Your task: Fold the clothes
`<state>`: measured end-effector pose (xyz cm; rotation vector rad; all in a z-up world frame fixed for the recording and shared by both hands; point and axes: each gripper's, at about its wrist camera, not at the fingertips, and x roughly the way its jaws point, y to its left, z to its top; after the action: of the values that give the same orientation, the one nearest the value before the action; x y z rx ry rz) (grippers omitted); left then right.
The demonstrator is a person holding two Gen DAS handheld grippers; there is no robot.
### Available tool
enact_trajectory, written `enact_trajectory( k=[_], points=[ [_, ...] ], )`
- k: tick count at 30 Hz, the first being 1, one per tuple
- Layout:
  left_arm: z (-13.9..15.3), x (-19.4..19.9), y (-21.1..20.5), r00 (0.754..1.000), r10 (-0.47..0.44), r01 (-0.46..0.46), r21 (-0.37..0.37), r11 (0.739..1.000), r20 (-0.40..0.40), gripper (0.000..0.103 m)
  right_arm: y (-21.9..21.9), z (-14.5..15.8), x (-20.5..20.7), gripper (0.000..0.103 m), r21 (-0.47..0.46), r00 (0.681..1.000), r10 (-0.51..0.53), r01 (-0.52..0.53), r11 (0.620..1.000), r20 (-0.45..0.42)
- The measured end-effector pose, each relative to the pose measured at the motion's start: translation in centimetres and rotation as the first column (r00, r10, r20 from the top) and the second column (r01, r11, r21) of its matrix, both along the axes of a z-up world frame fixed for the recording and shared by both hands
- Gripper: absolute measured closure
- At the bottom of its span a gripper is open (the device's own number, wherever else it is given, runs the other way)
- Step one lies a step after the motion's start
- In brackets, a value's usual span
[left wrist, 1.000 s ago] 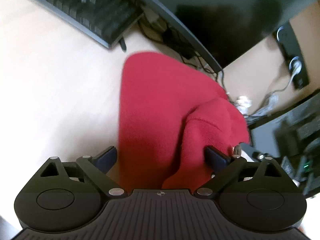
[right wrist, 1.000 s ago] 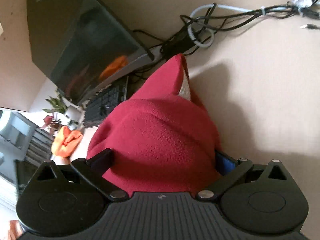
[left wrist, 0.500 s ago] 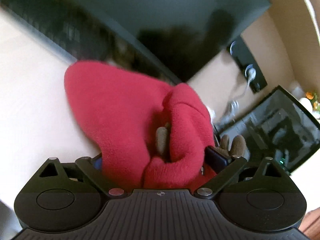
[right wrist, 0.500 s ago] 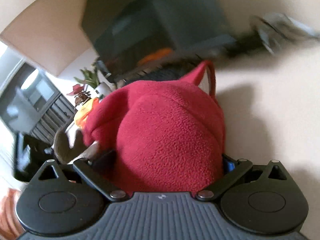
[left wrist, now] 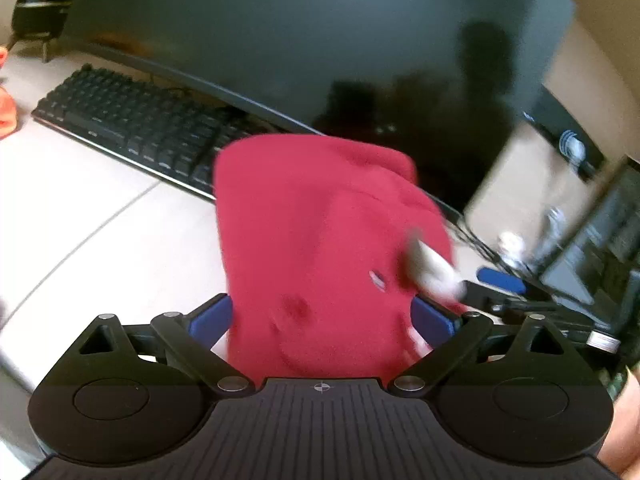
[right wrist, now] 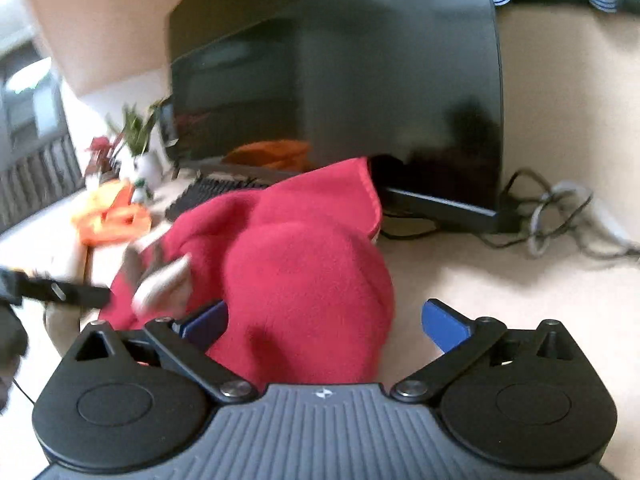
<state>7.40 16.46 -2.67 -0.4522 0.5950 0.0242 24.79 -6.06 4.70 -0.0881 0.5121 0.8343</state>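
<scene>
Bunching red fleece point(left wrist: 320, 240) between left tool point(left wrist: 322, 318) fingers, right tool point(right wrist: 324, 320) spread

Left gripper point(left wrist: 322, 318) spreading blue pads point(left wrist: 210, 318) wide, fabric bunching between them, contact unclear through blur. Right gripper point(right wrist: 324, 320) standing wide open, right pad point(right wrist: 442, 322) sitting in free air, left pad point(right wrist: 206, 320) lying against cloth.
</scene>
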Motion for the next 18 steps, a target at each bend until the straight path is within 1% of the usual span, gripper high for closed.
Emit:
enact_trajectory(
  k=[2, 3, 5, 6, 8, 9, 11, 13, 14, 16, 18],
  points=[
    [-0.5, -1.5, -1.9, 0.999, -0.023, 0.026, 0.049, 0.998, -0.048, 0.004, -1.0, 0.0, -2.7, 0.000, -0.061, 0.998, 0.027, -0.023, 0.998, 0.061],
    [-1.0, -2.0, -3.2, 0.997, -0.032, 0.037, 0.077, 0.996, -0.071, 0.004, -1.5, -0.3, -4.4, 0.000, -0.081, 0.996, 0.047, -0.041, 0.996, 0.071],
    [-1.6, -2.3, -3.9, 0.995, -0.016, 0.026, 0.102, 0.994, -0.098, 0.004, -2.6, -1.1, -7.5, 0.000, -0.103, 0.992, 0.099, -0.092, 0.990, 0.072],
    [-1.9, -2.4, -4.2, 0.994, -0.006, 0.018, 0.112, 0.994, -0.110, 0.004, -2.7, -1.8, -8.6, 0.000, -0.138, 0.991, 0.111, -0.099, 0.985, 0.080],
    [-2.5, -2.7, -4.7, 0.991, 0.016, 0.002, 0.132, 0.991, -0.133, 0.004, -2.3, -4.1, -10.3, 0.000, -0.255, 0.990, 0.081, -0.049, 0.966, 0.119],
    [-2.7, -2.8, -5.0, 0.989, 0.026, -0.006, 0.142, 0.990, -0.144, 0.004, -2.3, -4.6, -10.4, 0.000, -0.267, 0.990, 0.070, -0.034, 0.963, 0.125],
    [-3.3, -3.1, -5.5, 0.985, 0.048, -0.021, 0.163, 0.986, -0.166, 0.004, -2.5, -4.1, -10.3, 0.000, -0.256, 0.994, 0.055, -0.029, 0.966, 0.098],
    [-3.9, -3.3, -6.0, 0.980, 0.070, -0.035, 0.185, 0.982, -0.188, 0.004, -2.8, -2.8, -10.0, 0.000, -0.230, 0.992, 0.073, -0.048, 0.972, 0.101],
    [-4.2, -3.4, -6.2, 0.977, 0.082, -0.042, 0.195, 0.980, -0.198, 0.004, -3.1, -1.8, -9.5, 0.000, -0.197, 0.993, 0.067, -0.046, 0.979, 0.100],
    [-4.0, -3.7, -6.2, 0.976, 0.097, -0.057, 0.200, 0.978, -0.195, 0.004, -3.4, 0.0, -8.6, 0.000, -0.135, 0.993, 0.053, -0.039, 0.990, 0.102],
    [-4.0, -3.7, -6.0, 0.975, 0.108, -0.070, 0.195, 0.978, -0.195, 0.004, -2.5, 0.6, -7.7, 0.000, -0.143, 0.989, 0.011, 0.011, 0.990, 0.149]
  ],
)
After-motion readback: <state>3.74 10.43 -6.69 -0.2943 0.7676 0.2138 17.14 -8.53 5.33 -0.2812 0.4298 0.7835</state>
